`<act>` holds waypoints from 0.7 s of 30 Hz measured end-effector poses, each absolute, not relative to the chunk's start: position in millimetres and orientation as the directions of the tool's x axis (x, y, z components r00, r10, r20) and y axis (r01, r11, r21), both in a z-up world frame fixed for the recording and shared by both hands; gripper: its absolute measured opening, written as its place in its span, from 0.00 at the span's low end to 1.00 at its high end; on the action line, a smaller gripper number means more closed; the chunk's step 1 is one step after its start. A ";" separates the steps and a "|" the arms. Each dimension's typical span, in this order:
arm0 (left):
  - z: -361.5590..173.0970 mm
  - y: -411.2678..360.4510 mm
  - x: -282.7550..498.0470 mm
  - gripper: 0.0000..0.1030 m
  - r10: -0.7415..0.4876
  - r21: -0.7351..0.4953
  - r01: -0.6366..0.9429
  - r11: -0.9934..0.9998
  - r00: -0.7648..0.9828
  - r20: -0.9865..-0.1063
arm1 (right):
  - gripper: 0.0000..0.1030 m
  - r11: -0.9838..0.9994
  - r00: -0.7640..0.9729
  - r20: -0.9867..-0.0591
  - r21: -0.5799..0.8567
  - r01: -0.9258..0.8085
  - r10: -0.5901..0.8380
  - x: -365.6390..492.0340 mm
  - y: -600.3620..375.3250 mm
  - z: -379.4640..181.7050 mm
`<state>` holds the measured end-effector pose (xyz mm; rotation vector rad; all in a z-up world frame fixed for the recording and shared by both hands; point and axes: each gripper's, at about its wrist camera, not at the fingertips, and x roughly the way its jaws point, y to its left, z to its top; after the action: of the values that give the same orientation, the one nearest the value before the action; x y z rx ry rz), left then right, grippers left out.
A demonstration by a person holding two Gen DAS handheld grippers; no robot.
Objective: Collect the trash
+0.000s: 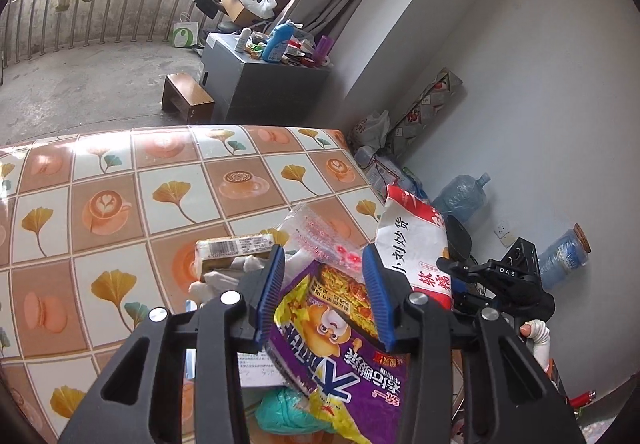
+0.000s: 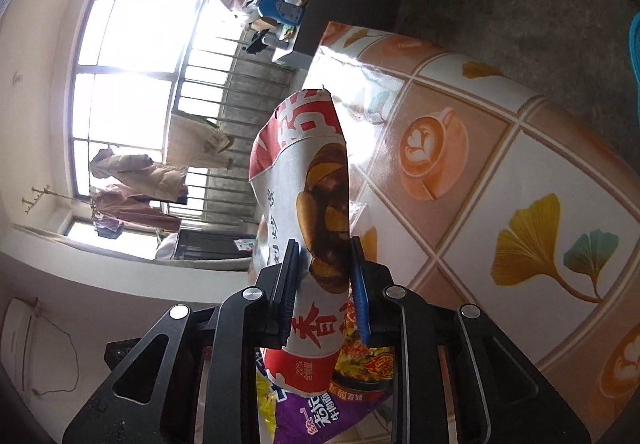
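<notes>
Jaws of right gripper (image 2: 326, 284) clamped on red-white snack bag (image 2: 308, 179); left gripper (image 1: 324, 296) jaws apart, straddling purple noodle wrapper (image 1: 340, 364) on desk (image 1: 120, 183).

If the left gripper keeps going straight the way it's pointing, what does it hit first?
Probably the purple noodle wrapper, already lying between the left gripper's open fingers; just beyond it sits the clear plastic bag. Depth is hard to judge here.

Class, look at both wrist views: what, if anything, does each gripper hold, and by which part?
The right gripper is clamped on the red-and-white snack bag near its lower end. The left gripper straddles the purple noodle wrapper without pressing it.
</notes>
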<state>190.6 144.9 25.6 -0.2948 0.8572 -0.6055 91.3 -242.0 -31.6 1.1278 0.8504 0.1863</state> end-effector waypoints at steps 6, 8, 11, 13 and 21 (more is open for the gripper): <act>8.0 172.2 169.3 0.38 -0.659 -0.572 0.329 0.751 0.412 -0.629 | 0.22 0.678 0.650 -0.637 0.692 0.247 0.414 90.1 -217.0 -27.8; 2.6 173.5 159.4 0.38 -0.695 -0.613 0.329 0.719 0.359 -0.623 | 0.22 0.698 0.645 -0.650 0.673 0.243 0.402 89.8 -213.6 -32.3; -1.5 165.7 142.8 0.38 -0.733 -0.643 0.353 0.680 0.290 -0.616 | 0.22 0.706 0.644 -0.655 0.665 0.243 0.396 90.4 -211.5 -35.6; -5.9 157.7 134.0 0.38 -0.753 -0.662 0.364 0.656 0.246 -0.611 | 0.22 0.706 0.646 -0.653 0.666 0.241 0.395 90.4 -211.0 -36.4; -23.5 134.1 134.1 0.47 -0.739 -0.670 0.314 0.673 0.231 -0.633 | 0.22 0.688 0.647 -0.646 0.681 0.249 0.405 79.9 -216.2 -37.6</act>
<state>134.1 134.1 -23.5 -0.4509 1.1193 -0.7576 79.9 -216.2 -37.6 0.8354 0.8893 0.1013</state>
